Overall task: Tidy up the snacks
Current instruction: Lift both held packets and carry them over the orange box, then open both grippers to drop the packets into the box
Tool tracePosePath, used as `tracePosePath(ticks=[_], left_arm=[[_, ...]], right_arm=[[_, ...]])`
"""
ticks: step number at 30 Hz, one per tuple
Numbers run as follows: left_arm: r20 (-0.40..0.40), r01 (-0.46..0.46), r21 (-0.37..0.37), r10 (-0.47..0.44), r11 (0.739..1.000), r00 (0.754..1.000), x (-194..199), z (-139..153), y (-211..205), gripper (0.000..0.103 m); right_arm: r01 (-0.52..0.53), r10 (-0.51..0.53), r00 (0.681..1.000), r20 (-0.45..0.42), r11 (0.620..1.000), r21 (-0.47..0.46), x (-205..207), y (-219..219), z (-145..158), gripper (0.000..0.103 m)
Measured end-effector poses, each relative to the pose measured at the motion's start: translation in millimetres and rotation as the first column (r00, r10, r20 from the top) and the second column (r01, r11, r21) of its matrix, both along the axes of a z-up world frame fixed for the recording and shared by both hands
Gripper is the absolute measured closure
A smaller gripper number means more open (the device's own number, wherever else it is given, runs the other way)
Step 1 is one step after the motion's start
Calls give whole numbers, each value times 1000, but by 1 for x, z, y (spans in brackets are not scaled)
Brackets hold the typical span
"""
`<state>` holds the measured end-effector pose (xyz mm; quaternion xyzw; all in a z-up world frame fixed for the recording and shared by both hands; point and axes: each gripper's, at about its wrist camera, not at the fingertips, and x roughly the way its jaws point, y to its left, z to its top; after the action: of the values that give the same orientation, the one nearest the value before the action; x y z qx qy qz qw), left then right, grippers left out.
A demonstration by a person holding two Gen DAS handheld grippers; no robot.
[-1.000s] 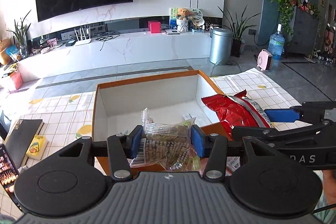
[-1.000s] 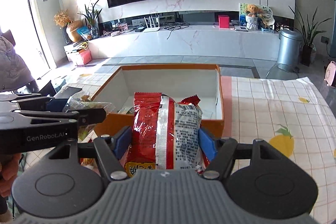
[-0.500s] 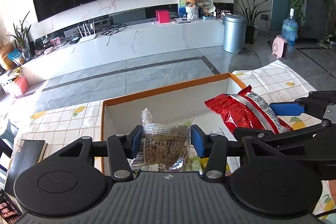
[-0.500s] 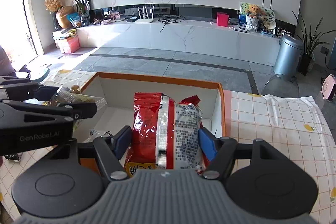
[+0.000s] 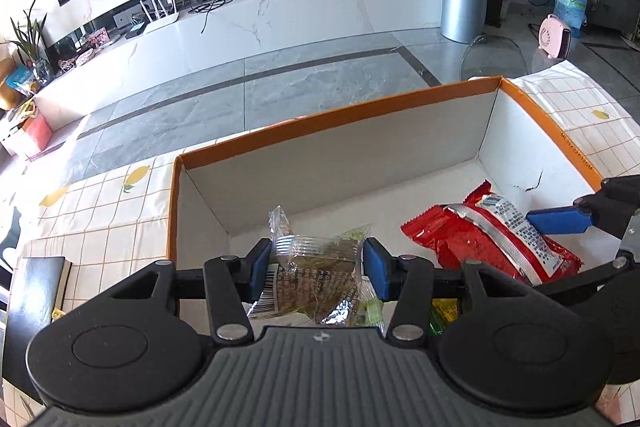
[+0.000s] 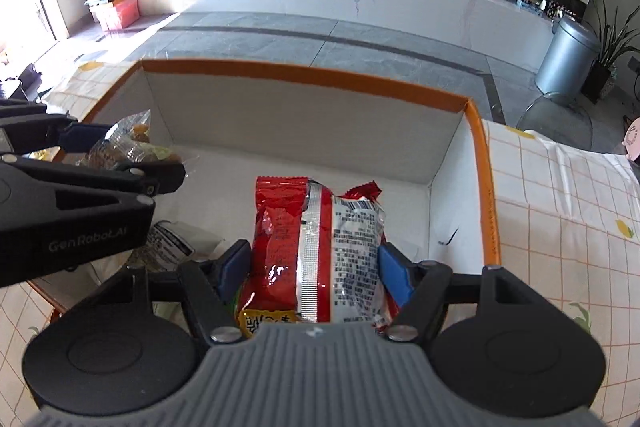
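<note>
My left gripper (image 5: 316, 269) is shut on a clear snack packet (image 5: 312, 275) with brown contents and holds it over the left part of an orange-rimmed white box (image 5: 340, 111). My right gripper (image 6: 314, 267) is shut on a red and silver snack bag (image 6: 320, 247) and holds it over the right part of the same box (image 6: 304, 75). The red bag also shows in the left wrist view (image 5: 492, 239), and the clear packet shows in the right wrist view (image 6: 128, 147). Both grippers hang side by side above the box floor.
Small snack packets (image 6: 168, 243) lie on the box floor under the left gripper. The box stands on a checked tablecloth (image 6: 560, 207) with lemon prints. A black book (image 5: 32, 291) lies on the table to the left. Beyond the table is open tiled floor.
Both grippers moved forward and tilted down with their snacks, from the box's near edge to over its inside. Both stay shut.
</note>
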<state>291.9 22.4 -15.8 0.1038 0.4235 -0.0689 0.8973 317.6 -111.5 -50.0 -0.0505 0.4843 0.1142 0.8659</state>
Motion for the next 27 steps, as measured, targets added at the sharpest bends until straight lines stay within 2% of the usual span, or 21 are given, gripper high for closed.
tracePosePath(ticks=[3, 8, 14, 16, 18, 20, 21, 23, 27], left_arm=[[-28, 3, 15, -3, 1000, 1000, 3, -8, 0, 47], [-55, 6, 40, -3, 999, 998, 9, -14, 3, 47], [-75, 0, 52, 3, 999, 997, 13, -16, 0, 45], [-76, -1, 53, 5, 999, 997, 13, -16, 1, 42], [-74, -6, 54, 10, 999, 997, 13, -13, 1, 34], [-61, -15, 51, 18, 999, 998, 11, -10, 1, 33], [-59, -17, 48, 20, 999, 998, 11, -9, 2, 33], [-57, -19, 40, 22, 999, 998, 9, -5, 2, 33], [-29, -23, 36, 24, 999, 999, 2, 5, 1, 29]], right_arm=[[-1, 2, 998, -64, 1000, 14, 5, 2, -11, 36], [2, -2, 995, -99, 1000, 2, 10, 6, -22, 36], [0, 0, 994, -107, 1000, 2, 16, 9, -21, 35], [-1, 1, 994, -109, 1000, -1, 17, 8, -20, 35], [-3, 3, 993, -115, 1000, -4, 17, 9, -16, 35], [-4, 3, 994, -113, 1000, -12, 17, 11, -16, 35], [-5, 3, 994, -112, 1000, -18, 17, 12, -15, 34], [2, -5, 995, -101, 1000, -29, 17, 13, -12, 26], [10, -12, 996, -88, 1000, -24, 14, 12, -1, 25]])
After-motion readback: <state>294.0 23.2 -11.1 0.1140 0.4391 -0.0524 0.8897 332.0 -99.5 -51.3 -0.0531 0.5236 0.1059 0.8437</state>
